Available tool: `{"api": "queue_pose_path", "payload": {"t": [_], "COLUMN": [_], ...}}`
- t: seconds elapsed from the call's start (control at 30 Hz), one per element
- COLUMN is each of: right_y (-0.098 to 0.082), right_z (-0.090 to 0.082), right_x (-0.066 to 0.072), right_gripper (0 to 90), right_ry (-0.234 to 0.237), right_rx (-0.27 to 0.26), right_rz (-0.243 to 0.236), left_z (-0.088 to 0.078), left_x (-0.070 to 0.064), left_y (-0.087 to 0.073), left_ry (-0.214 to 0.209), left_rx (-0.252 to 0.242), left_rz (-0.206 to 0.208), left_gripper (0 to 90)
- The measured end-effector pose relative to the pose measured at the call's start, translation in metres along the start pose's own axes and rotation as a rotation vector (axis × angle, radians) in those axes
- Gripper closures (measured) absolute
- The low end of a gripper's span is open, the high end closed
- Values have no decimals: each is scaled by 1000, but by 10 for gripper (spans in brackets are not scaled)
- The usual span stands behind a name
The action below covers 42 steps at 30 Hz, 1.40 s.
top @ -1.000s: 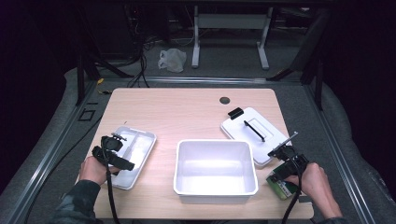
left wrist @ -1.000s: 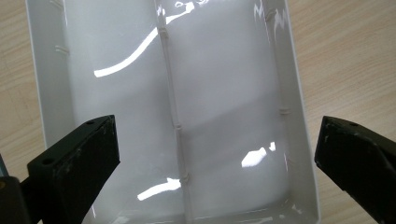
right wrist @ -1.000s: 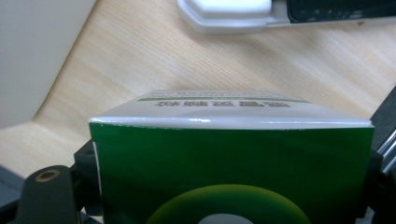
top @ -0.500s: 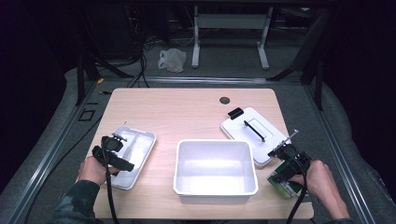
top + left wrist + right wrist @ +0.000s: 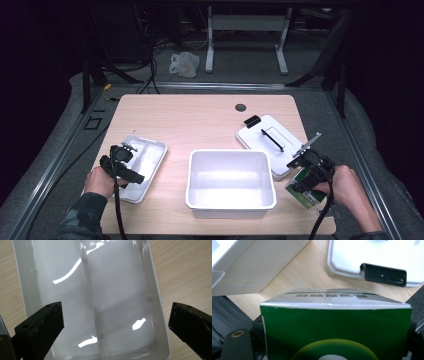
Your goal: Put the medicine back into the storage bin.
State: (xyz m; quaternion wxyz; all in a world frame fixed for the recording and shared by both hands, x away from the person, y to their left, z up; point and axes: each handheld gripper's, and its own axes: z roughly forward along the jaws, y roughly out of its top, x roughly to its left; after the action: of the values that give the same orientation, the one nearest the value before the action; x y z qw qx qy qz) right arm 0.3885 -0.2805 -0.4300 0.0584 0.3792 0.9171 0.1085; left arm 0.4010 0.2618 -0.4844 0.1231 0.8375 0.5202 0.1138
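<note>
A green and white carton hangs off the table's front right corner, and my right gripper is shut on it. In the right gripper view the carton spans the gap between the jaws, its white top edge facing forward. My left gripper hovers over the near end of a shallow white tray at the table's left. In the left gripper view its black jaws stand wide apart, so the gripper is open over the tray, with a thin divider rib between them and nothing held.
A deep white bin stands at the front middle of the wooden table. A white lid with a black handle lies at the right, behind the carton. A round cable hole sits near the far edge.
My right gripper has risen a little with the green carton in it. The left gripper and tray have stayed where they were.
</note>
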Motion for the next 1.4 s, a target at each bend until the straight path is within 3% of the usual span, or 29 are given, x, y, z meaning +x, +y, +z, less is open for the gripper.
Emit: {"api": "queue_pose_path", "payload": {"t": [0.4, 1.07, 1.4], "right_y": [10, 25, 40], "right_z": [-20, -71, -95], "right_x": [0, 3, 14], "right_gripper": [163, 164, 163], "right_ry": [-10, -13, -12], "right_rx": [-3, -36, -60], "right_rz": [-80, -200, -276], "left_z": [1, 1, 1], "left_x": [-2, -5, -6], "left_y": [2, 3, 4], "left_ry": [-6, -6, -12], "left_rx": [0, -6, -5], "left_rz": [8, 17, 26], "left_gripper": [1, 1, 1]}}
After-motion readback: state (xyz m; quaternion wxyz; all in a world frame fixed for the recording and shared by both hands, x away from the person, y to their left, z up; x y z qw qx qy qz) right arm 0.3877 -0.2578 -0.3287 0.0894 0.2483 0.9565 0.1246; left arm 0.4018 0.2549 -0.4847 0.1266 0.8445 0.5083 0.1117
